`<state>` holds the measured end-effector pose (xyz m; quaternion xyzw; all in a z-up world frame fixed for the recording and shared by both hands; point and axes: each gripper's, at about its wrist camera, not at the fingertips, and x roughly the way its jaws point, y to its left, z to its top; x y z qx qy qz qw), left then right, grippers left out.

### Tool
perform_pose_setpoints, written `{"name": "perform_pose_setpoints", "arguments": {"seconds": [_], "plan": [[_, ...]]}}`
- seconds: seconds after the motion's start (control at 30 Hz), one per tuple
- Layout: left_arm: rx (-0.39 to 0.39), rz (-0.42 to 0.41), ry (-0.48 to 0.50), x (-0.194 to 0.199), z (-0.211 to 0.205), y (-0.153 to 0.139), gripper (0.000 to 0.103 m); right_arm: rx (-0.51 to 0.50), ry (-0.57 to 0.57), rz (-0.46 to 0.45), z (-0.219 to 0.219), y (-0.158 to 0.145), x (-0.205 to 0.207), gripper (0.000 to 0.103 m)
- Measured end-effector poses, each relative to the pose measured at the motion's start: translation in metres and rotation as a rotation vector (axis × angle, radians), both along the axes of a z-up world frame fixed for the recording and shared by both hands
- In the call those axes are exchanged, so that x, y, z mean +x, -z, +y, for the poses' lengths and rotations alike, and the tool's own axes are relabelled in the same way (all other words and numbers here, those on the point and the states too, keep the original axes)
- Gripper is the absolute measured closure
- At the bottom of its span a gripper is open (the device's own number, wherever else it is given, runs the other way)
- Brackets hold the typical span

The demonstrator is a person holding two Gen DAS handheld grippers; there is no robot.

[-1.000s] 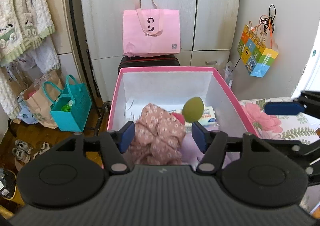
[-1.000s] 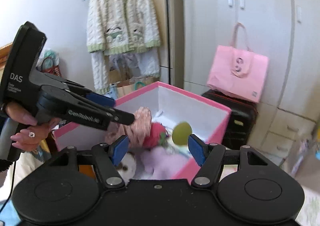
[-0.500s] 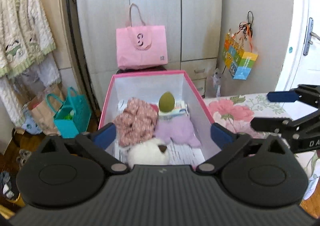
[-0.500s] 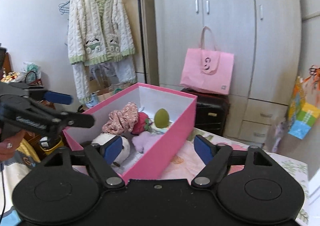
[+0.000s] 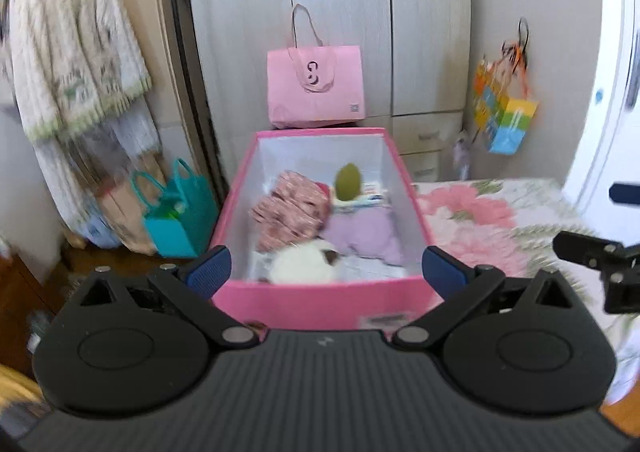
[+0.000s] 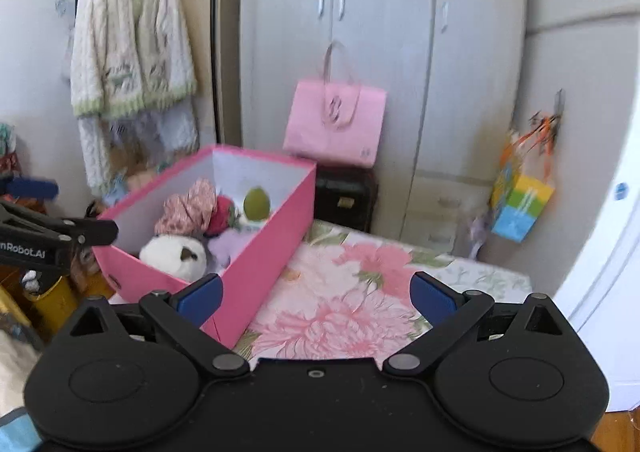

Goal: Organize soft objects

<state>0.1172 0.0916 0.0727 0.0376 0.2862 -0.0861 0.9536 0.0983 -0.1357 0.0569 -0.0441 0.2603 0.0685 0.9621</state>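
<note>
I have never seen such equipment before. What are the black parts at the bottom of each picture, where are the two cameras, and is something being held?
The black parts are two hand-held grippers; a person carries one in each hand. Each has a camera looking forward along its two blue-tipped fingers. One picture comes from the left gripper, the other from the right gripper. Both are open and hold nothing.

Ahead, a pink box stands on a flowered cloth. In it lie a white plush toy, a floral fabric bundle, a lilac soft piece and a green egg-shaped object. Each gripper also shows at the edge of the other's picture.
</note>
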Motion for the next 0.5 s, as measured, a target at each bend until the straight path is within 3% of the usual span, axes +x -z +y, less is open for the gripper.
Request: {"name": "perform_pose_setpoints", "arguments": {"seconds": [0.23, 0.5], "plan": [[-0.029, -0.069, -0.066, -0.023, -0.017, 0.016, 0.000, 0.120, 0.019, -0.133, -0.019, 0.002, -0.039, 0.002], [-0.050, -0.078, -0.087, -0.021, -0.033, 0.038, 0.000, 0.082, 0.156, -0.073, -0.026, 0.017, -0.040, 0.002]]}}
